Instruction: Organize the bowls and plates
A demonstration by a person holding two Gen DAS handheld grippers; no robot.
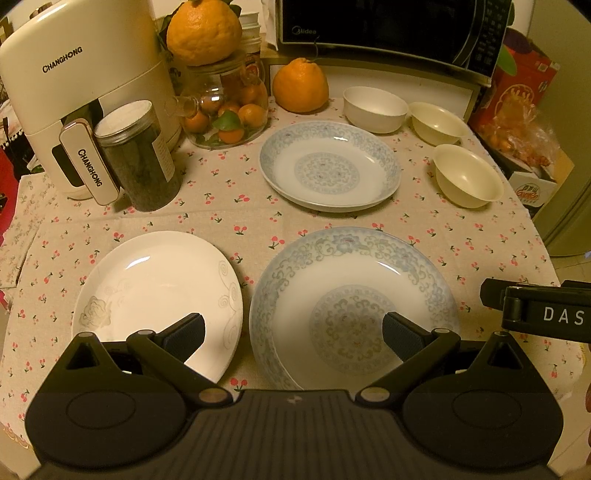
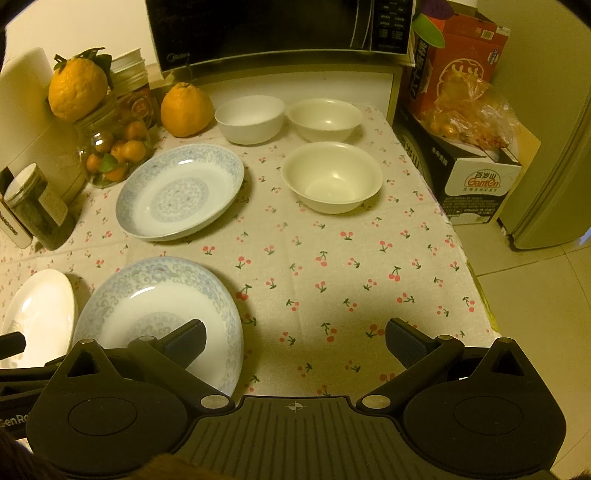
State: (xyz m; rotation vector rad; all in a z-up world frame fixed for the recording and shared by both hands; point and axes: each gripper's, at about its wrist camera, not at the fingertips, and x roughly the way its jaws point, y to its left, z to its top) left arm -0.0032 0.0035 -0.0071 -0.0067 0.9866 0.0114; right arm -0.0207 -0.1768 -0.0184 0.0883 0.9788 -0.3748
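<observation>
Three plates lie on the cherry-print cloth: a near blue-patterned plate [image 1: 351,295] [image 2: 155,306], a far blue-patterned plate [image 1: 328,166] [image 2: 181,190] and a white plate [image 1: 155,291] [image 2: 37,314] at the near left. Three bowls stand at the back right: a white bowl [image 1: 375,109] [image 2: 249,118], a cream bowl [image 1: 437,123] [image 2: 325,118] and a nearer cream bowl [image 1: 467,175] [image 2: 332,177]. My left gripper [image 1: 293,332] is open, above the gap between the white plate and the near blue plate. My right gripper [image 2: 295,338] is open over bare cloth right of the near blue plate.
An air fryer [image 1: 74,81], a dark jar [image 1: 140,155] and a glass jar of small oranges [image 1: 229,107] stand at the back left. A large orange [image 1: 301,85] and a microwave [image 1: 388,29] are behind. Boxes [image 2: 461,129] stand off the table's right edge.
</observation>
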